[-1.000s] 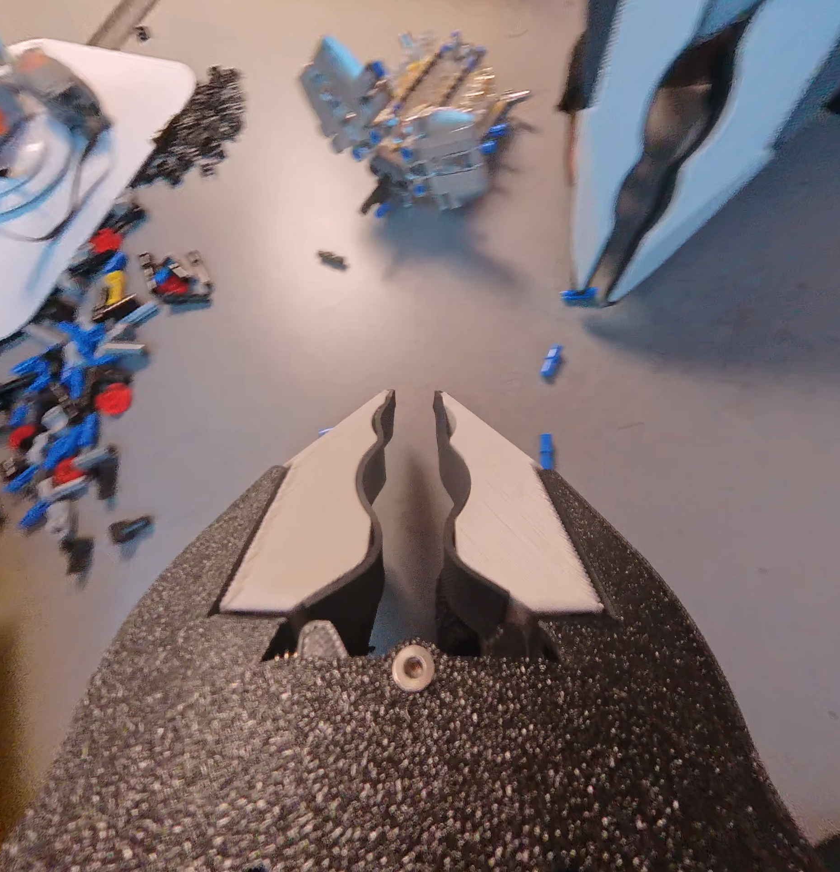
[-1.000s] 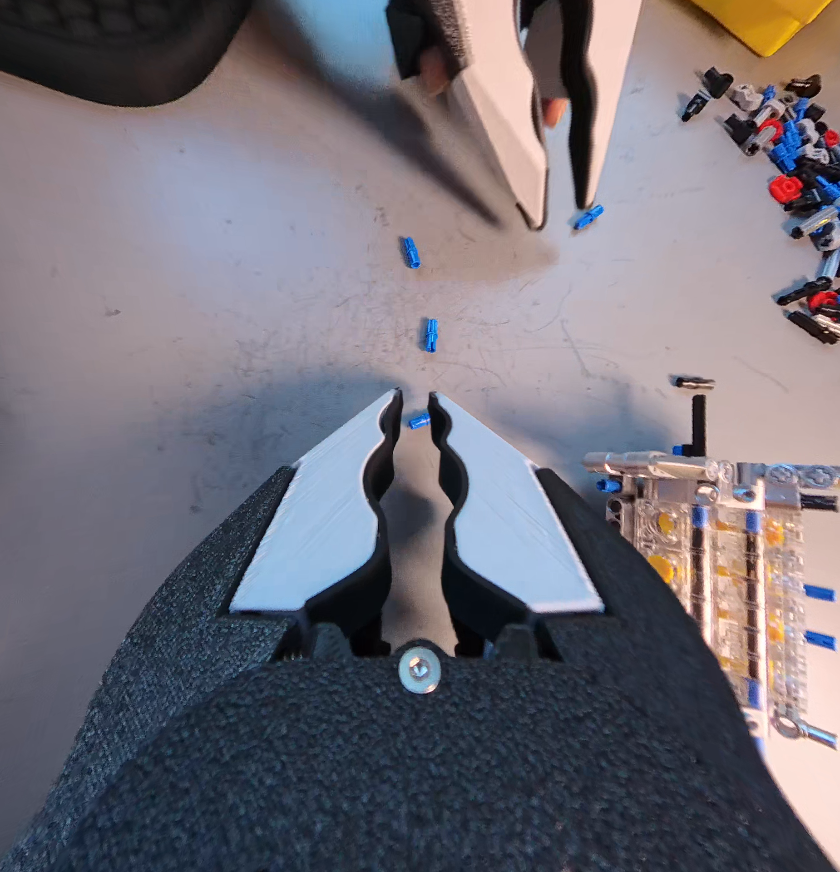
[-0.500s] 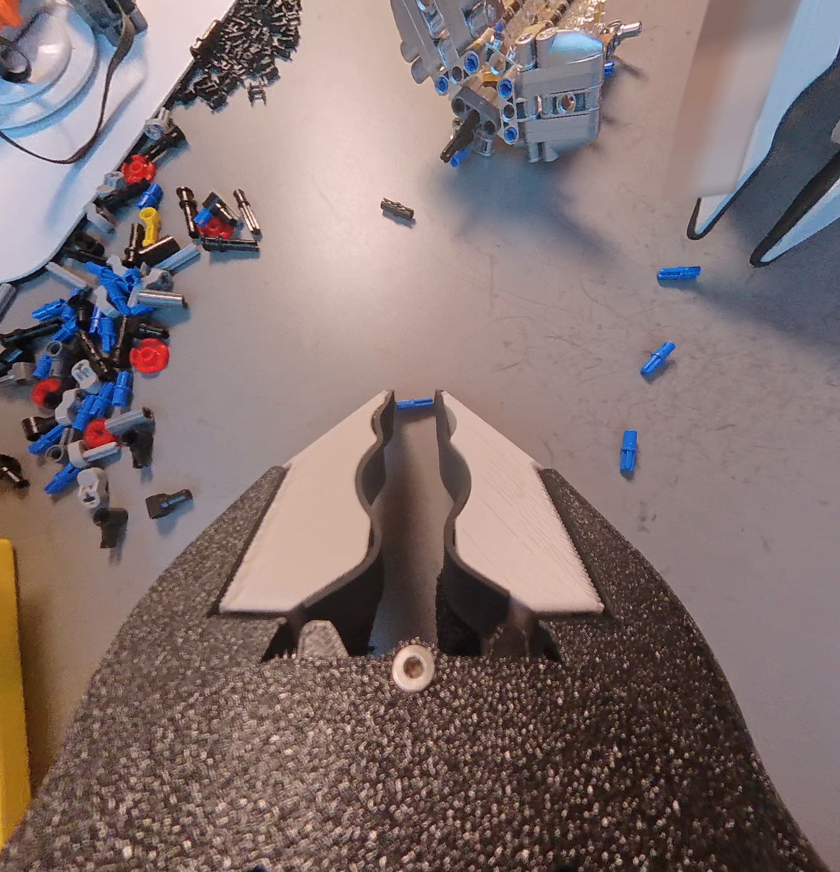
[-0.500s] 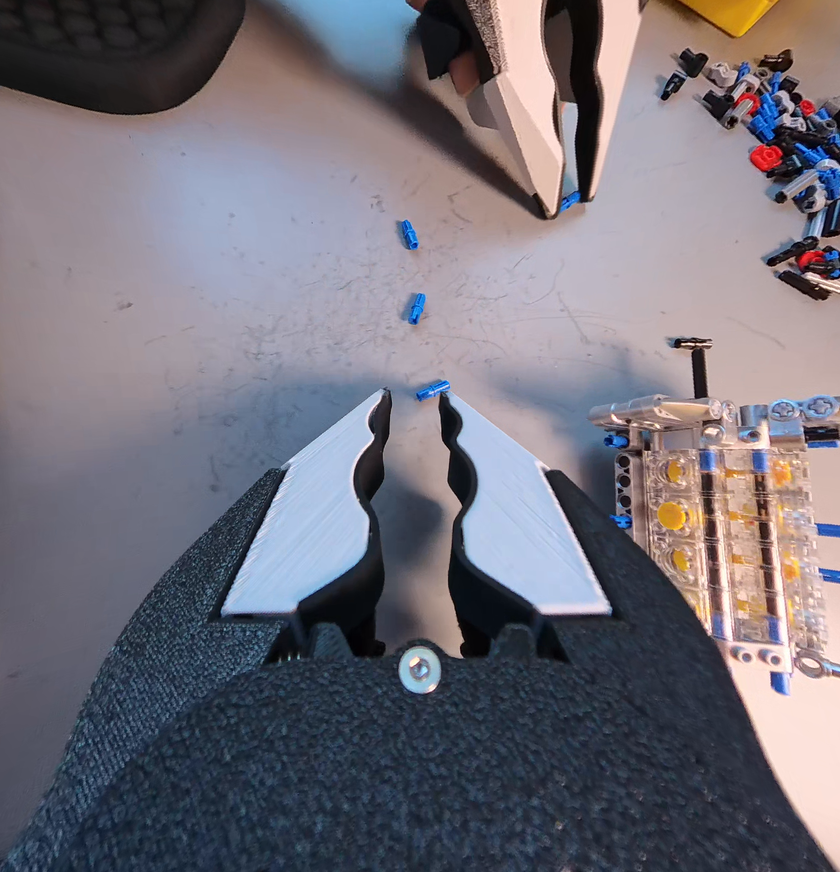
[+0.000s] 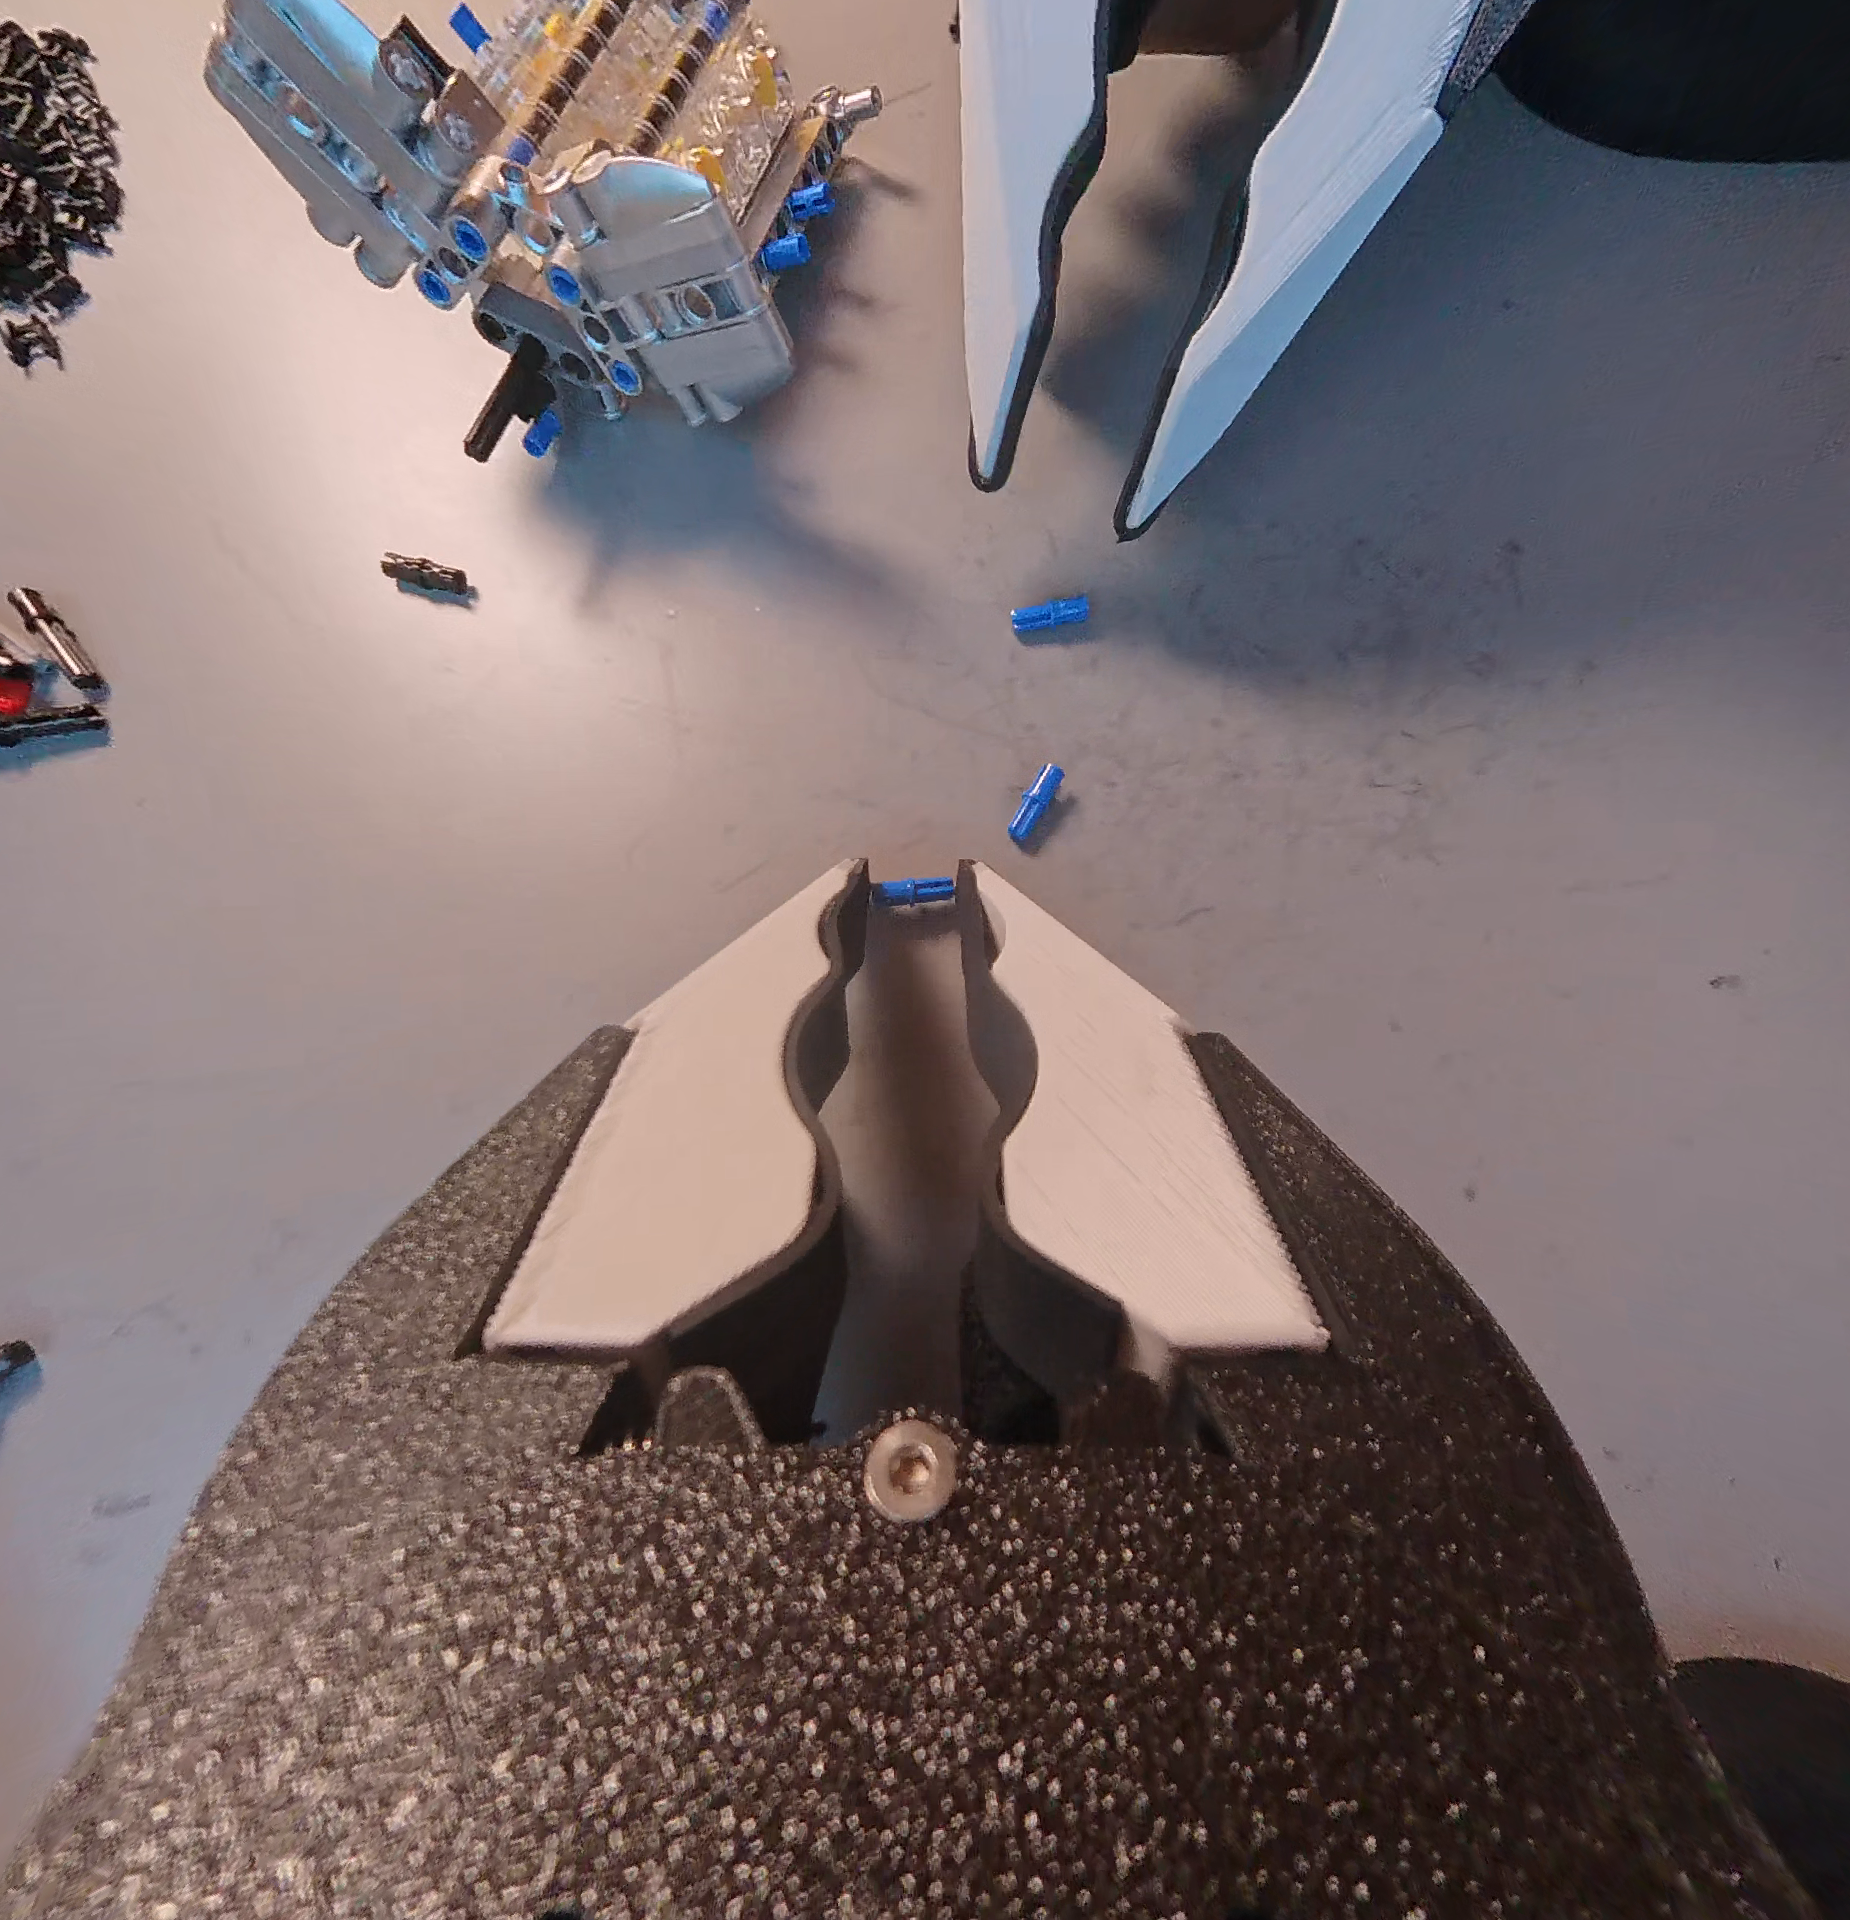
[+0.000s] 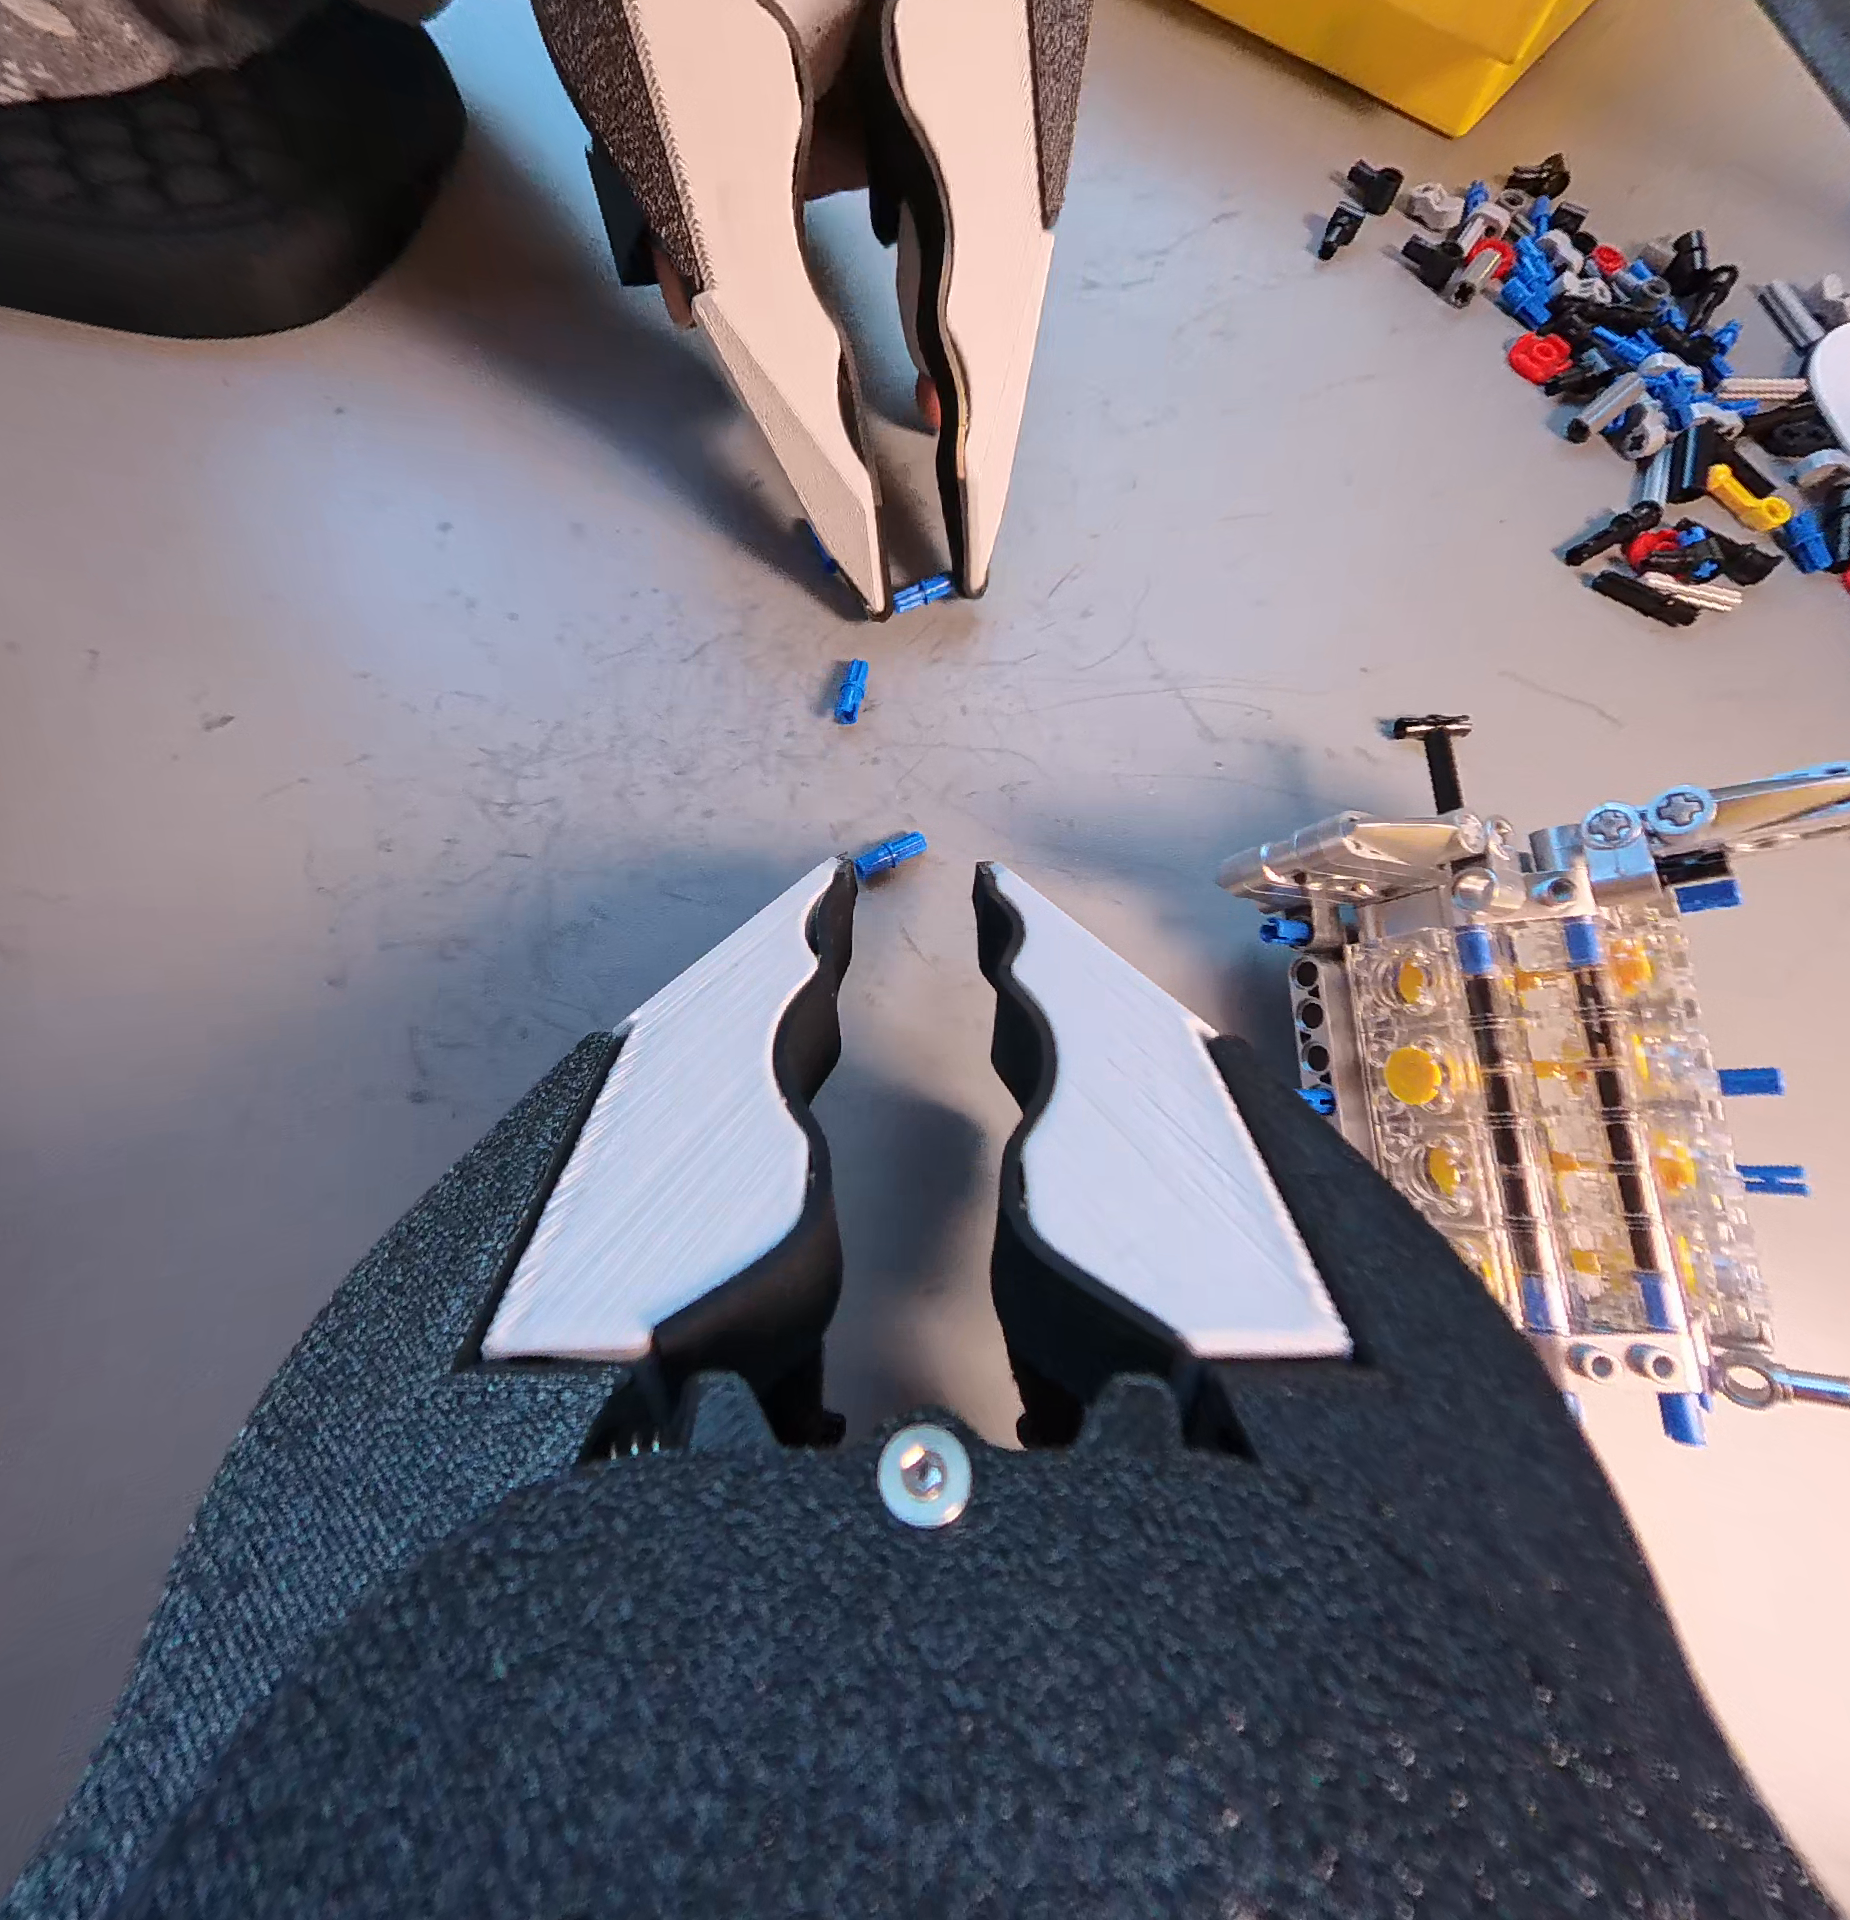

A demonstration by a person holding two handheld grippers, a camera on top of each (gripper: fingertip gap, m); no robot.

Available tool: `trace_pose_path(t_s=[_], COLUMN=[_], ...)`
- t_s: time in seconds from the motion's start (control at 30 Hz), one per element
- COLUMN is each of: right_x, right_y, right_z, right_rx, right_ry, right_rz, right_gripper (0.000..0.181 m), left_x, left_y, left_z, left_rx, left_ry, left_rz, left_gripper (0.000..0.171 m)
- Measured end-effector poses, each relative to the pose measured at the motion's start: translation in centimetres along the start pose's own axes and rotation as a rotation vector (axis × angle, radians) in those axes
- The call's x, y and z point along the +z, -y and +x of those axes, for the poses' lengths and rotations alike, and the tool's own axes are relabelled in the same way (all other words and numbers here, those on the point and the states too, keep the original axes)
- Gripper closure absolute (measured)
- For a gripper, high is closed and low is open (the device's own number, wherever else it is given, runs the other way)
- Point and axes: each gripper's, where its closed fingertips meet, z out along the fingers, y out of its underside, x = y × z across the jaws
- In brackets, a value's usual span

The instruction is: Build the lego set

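Observation:
My left gripper (image 5: 913, 883) is shut on a small blue pin (image 5: 913, 890), held end to end between its fingertips low over the grey table (image 5: 1523, 935). The right wrist view shows this gripper (image 6: 926, 603) and pin (image 6: 923, 594) too. My right gripper (image 6: 916, 878) is open and empty; it faces the left one in the left wrist view (image 5: 1061, 509). A second blue pin (image 6: 890, 854) lies at its left fingertip. A third blue pin (image 6: 848, 691) lies between the grippers. A grey and clear brick engine model (image 6: 1523, 1091) stands right of my right gripper.
A pile of loose blue, black, red and grey pieces (image 6: 1648, 364) lies at the far right, with a yellow box (image 6: 1420, 52) behind it. A heap of small black pieces (image 5: 27, 177) and a lone black pin (image 5: 422, 575) lie left of the model. A dark padded object (image 6: 173, 187) sits at the back left.
My left gripper swung in toward the right one and took a blue pin between its tips. My right gripper opened wider, and the pin that lay between its tips now lies by its left tip.

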Motion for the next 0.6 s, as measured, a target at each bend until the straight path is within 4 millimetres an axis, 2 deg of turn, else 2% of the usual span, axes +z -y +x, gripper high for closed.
trace_pose_path(t_s=[0.17,0.27,0.47,0.6], right_x=[0.1,-0.1,-1.1,-2.2], right_y=[0.0,0.2,1.4,2.4], right_z=[-0.1,0.1,1.7,3.4], right_rx=[-0.002,-0.005,0.005,0.019], right_ry=[0.004,-0.006,-0.09,-0.18], right_rz=[0.001,0.015,0.106,0.185], right_gripper=[0.158,0.157,0.155,0.146], left_x=[-0.1,-0.6,-2.7,-3.9], left_y=[0.2,0.9,3.2,3.3], left_z=[0.2,-0.4,-4.2,-6.8], left_rx=[-0.009,-0.028,-0.108,-0.159], left_ry=[-0.012,0.012,0.19,0.321], left_rz=[0.025,0.078,0.266,0.327], left_gripper=[0.153,0.15,0.147,0.147])
